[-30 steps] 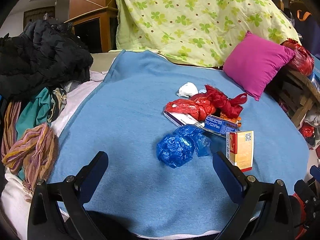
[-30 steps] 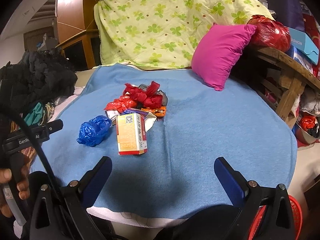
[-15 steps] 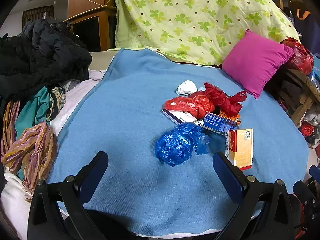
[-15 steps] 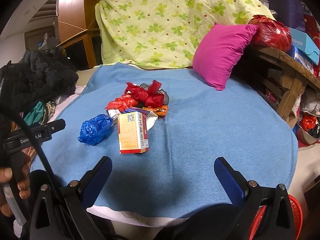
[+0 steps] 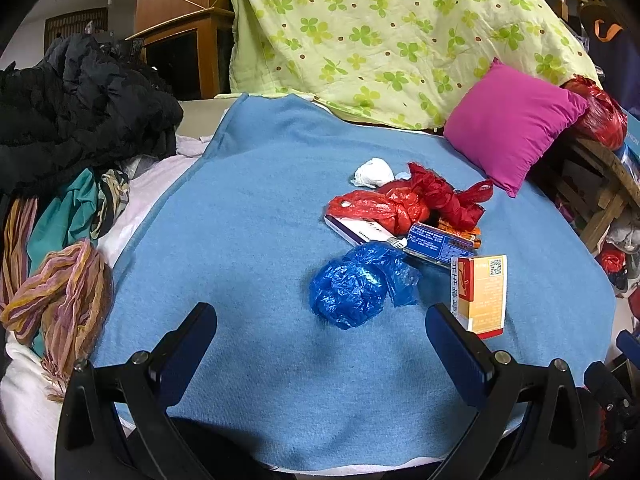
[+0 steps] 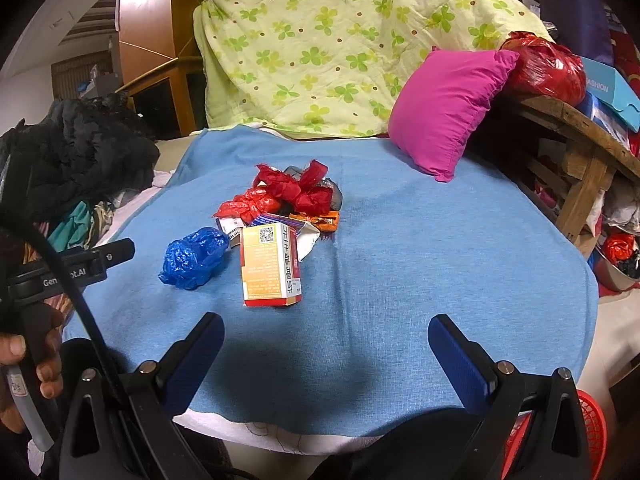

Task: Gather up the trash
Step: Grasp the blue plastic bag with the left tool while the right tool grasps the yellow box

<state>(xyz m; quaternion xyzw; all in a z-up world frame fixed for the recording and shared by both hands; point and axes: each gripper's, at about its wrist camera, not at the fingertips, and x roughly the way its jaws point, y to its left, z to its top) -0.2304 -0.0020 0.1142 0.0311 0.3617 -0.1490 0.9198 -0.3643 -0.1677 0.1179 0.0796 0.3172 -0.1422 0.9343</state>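
Observation:
A heap of trash lies on the blue blanket [image 5: 248, 216]. It holds a crumpled blue plastic bag [image 5: 352, 290], also in the right wrist view [image 6: 194, 258], an orange and red carton [image 5: 480, 296] [image 6: 270, 266], red plastic bags [image 5: 404, 204] [image 6: 292, 192], a blue box [image 5: 440, 246], a white flat box [image 5: 360, 230] and a white paper wad [image 5: 372, 172]. My left gripper [image 5: 320, 340] is open and empty, just short of the blue bag. My right gripper [image 6: 326, 354] is open and empty, short of the carton.
A magenta pillow [image 5: 512, 120] leans at the back right against a green clover quilt [image 5: 380, 32]. Dark and striped clothes [image 5: 72, 120] pile at the left. A wooden bench [image 6: 580, 136] with a red bag stands right. A red basket [image 6: 592, 432] sits low at the right.
Both grippers have drifted slightly; the trash heap sits a touch lower and closer in both views. Nothing was taken hold of.

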